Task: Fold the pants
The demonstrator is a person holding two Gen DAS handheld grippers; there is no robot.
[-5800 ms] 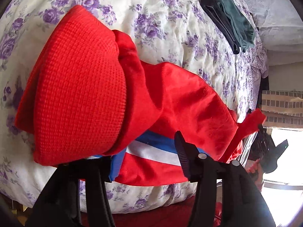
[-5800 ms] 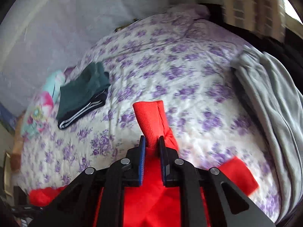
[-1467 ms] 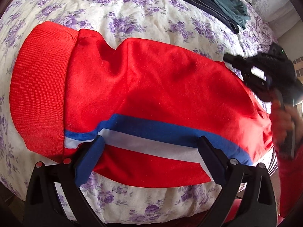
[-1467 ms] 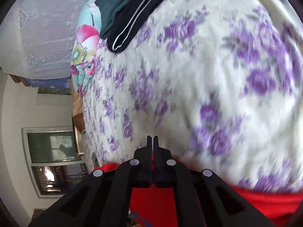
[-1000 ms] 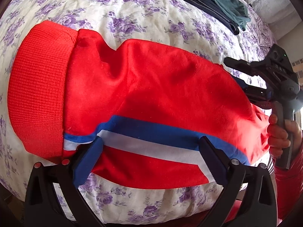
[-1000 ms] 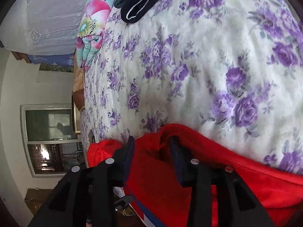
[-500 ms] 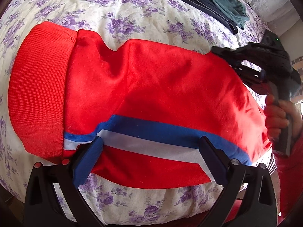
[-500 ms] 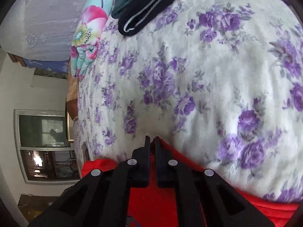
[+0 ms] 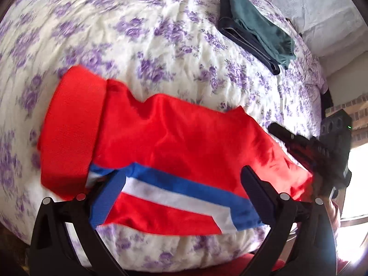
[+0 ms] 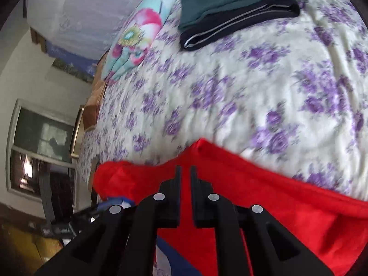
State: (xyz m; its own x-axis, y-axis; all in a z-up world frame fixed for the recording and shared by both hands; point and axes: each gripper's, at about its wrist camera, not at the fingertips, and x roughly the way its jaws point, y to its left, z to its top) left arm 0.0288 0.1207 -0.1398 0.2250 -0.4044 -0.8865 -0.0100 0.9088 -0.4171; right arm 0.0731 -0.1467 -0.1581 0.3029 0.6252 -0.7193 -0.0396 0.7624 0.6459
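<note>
The red pants [image 9: 184, 138] with a blue and white side stripe lie folded on the flowered bed [image 9: 138, 34], ribbed waistband [image 9: 69, 133] at the left. My left gripper [image 9: 181, 184] hovers open and wide over the striped near edge, touching nothing. My right gripper [image 10: 184, 172] hangs over the red pants [image 10: 287, 207]. Its jaws are opening and stand a narrow slit apart, with red cloth showing behind the slit and nothing pinched. From the left wrist view the right gripper [image 9: 283, 135] sits just off the pants' right end.
A stack of folded dark green and black clothes [image 9: 255, 34] lies farther up the bed, also the folded stack [image 10: 234, 7]. A bright flowered pillow [image 10: 135, 32] sits by the bed's edge. A window [image 10: 39, 147] and floor lie beyond the bed.
The right gripper closed near the pants' far edge, then lifted and rolled, its jaws now slightly parted. The left gripper rose and pulled back, so more of the bed shows.
</note>
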